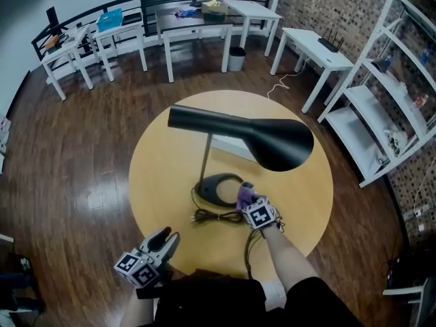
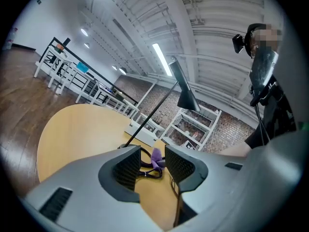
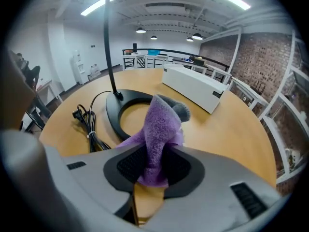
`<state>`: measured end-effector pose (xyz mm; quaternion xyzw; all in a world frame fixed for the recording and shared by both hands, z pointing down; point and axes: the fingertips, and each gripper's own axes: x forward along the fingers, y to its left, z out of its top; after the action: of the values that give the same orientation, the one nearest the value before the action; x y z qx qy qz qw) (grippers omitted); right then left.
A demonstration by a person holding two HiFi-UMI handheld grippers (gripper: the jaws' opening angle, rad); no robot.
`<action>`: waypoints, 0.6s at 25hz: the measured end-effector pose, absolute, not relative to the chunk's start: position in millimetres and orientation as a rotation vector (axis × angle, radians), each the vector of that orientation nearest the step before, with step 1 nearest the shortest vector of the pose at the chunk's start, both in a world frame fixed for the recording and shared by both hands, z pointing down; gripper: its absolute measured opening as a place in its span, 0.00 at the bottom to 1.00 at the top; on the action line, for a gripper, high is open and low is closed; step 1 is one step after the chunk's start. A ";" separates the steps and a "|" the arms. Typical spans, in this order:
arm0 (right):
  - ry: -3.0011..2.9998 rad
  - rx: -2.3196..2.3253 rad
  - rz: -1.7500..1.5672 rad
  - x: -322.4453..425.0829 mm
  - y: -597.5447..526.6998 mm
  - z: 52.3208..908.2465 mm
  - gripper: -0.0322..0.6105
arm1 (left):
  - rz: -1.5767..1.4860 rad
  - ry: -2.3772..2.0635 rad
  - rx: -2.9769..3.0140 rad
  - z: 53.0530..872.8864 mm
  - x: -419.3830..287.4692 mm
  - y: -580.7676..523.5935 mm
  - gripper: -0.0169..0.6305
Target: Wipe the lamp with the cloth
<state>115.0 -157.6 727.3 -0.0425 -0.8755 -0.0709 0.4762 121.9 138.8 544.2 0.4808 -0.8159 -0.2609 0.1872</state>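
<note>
- Round wooden tabletop (image 1: 163,176): bare across the left half and along the far-right rim, with dark wood floor all round.
- Near the middle: black lamp (image 1: 272,142), with a thin stem and a long horn-shaped shade stretched above the tabletop, wide mouth toward the right edge.
- Ring-shaped lamp base (image 1: 218,188) on the near side of the middle, with open wood inside the ring.
- Bundled black cord (image 1: 212,216) lying between the base and the near edge, just beside the base.
- Beyond the base, toward the far side: long white box (image 3: 193,88), flat on the tabletop and apart from the base.
- Right tongs (image 3: 153,166) pointed steeply down over the near part of the tabletop, just right of the base.
- Clenched on a purple cloth (image 3: 159,129): pads pressed on its lower part, a loose fold standing up past the tips toward the right rim of the base. Contact between cloth and base: cannot tell.
- Left tongs (image 2: 152,166) released, nothing between the pads, held level with the tips just over the near-left edge of the tabletop, well apart from lamp and cloth.
- Free room off the left and near-left edges.
- Off the right edge: white shelving (image 1: 381,107); toward the far right, white desks (image 1: 313,50). Both well apart from the tabletop.
</note>
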 end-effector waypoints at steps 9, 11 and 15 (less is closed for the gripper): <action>-2.192 -0.403 -0.592 88.6 -153.9 705.9 0.21 | -0.726 -2.398 1.201 542.7 135.9 142.6 0.26; -2.122 -0.486 -0.684 84.8 -146.2 709.9 0.21 | -0.741 -2.437 1.138 543.0 142.3 143.3 0.26; -2.123 -0.545 -0.551 81.3 -154.7 732.4 0.21 | -0.780 -2.496 1.000 543.6 164.5 136.2 0.26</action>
<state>81.3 -154.7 732.4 -0.2181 -0.8497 -0.2205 0.4265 164.5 136.2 543.6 0.3519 -0.8786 -0.2745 0.1700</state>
